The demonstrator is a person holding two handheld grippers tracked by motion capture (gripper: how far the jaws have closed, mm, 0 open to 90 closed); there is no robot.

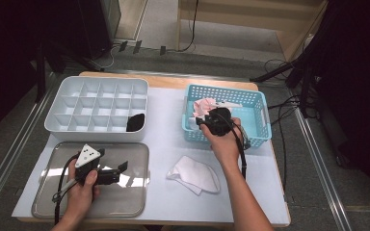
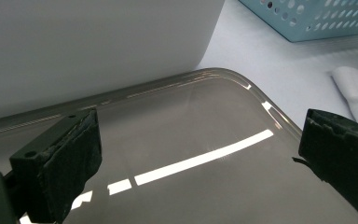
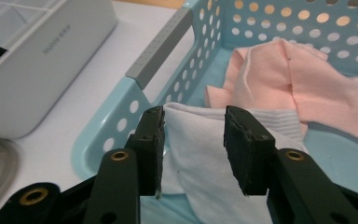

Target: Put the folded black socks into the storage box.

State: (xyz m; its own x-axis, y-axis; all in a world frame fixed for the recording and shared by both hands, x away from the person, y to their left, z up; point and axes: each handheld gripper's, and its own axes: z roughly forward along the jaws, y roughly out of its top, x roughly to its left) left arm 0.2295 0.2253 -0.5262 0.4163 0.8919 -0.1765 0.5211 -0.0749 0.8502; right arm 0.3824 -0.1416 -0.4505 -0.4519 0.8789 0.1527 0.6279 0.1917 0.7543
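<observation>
The right tongs [image 3: 193, 140] sit at the near-left corner of the blue basket [image 3: 121, 112], jaws partly open with a moderate gap between them. A white sock [image 3: 193, 154] of soft knit lies in that gap, behind and below the pads; from the right gripper view I cannot tell whether the pads press on it, and there seems to be a sliver of space on each side. The pads are black, rough-edged foam on black arms with brass-ringed holes.

Behind the white sock, a pink sock [image 3: 303, 79] lies folded in the basket, its cloth smooth with a fine ribbed cuff beside it. The basket is light-blue plastic pierced with round holes, with a grey bar along its rim. In the high view it stands on the right of the worktop [image 1: 164, 139], which carries a pale cloth or sheet.

The left tongs [image 2: 198, 154] hang wide open over the metal tray [image 2: 242, 88], holding nothing. The tray is a shallow, glossy grey rectangle with rounded corners, mirroring strips of light. A grey three-cornered plate tops the left tongs in the high view [image 1: 111, 171].

Beyond the tray stands a white divided box [image 1: 96, 108] of matt plastic, with a grid of square cells; a black sock [image 1: 135, 122] sits balled in its near-right cell. Another white sock [image 1: 195, 174] lies crumpled on the worktop between tray and basket.
</observation>
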